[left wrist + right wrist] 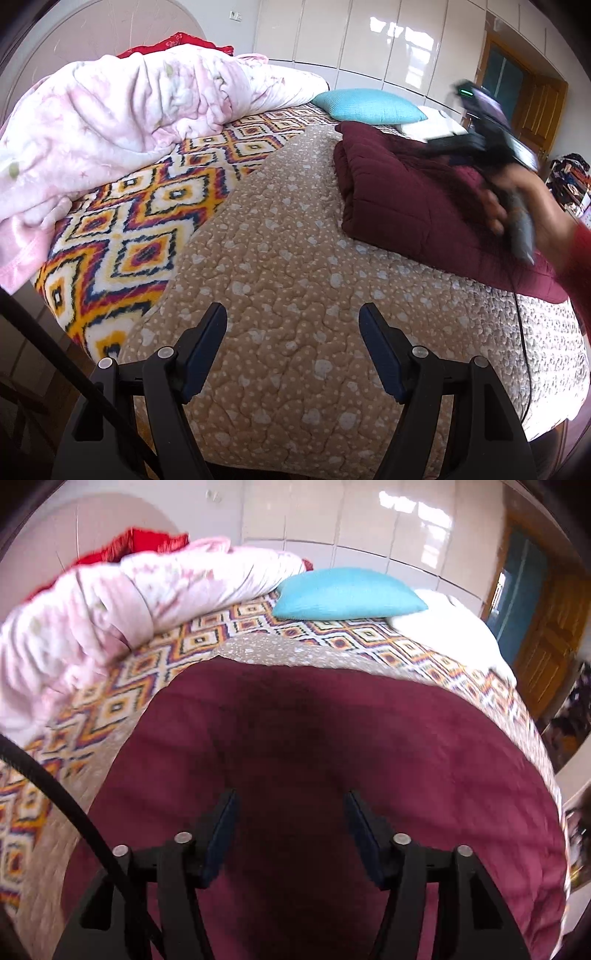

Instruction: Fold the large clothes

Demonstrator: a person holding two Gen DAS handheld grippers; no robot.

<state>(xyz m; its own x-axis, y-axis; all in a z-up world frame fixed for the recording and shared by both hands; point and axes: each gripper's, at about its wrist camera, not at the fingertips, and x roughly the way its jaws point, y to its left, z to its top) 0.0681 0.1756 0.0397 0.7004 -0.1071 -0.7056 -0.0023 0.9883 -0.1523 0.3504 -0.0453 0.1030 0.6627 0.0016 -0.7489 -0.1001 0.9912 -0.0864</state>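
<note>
Already folded into a thick maroon bundle, the coat lies on the bed's beige quilt. Beyond it sit a blue pillow and pink duvet. Right hand-held gripper hovers above the coat, jaws wide and empty; left hand-held gripper likewise wide, over the quilt.

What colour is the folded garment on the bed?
Dark maroon, quilted garment; clearest in the left wrist view.

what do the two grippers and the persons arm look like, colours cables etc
Both the left gripper and right gripper are matte black frames with silver pivot pins and dark navy finger pads. A black cable trails off each. The right hand shows a red sleeve.
</note>
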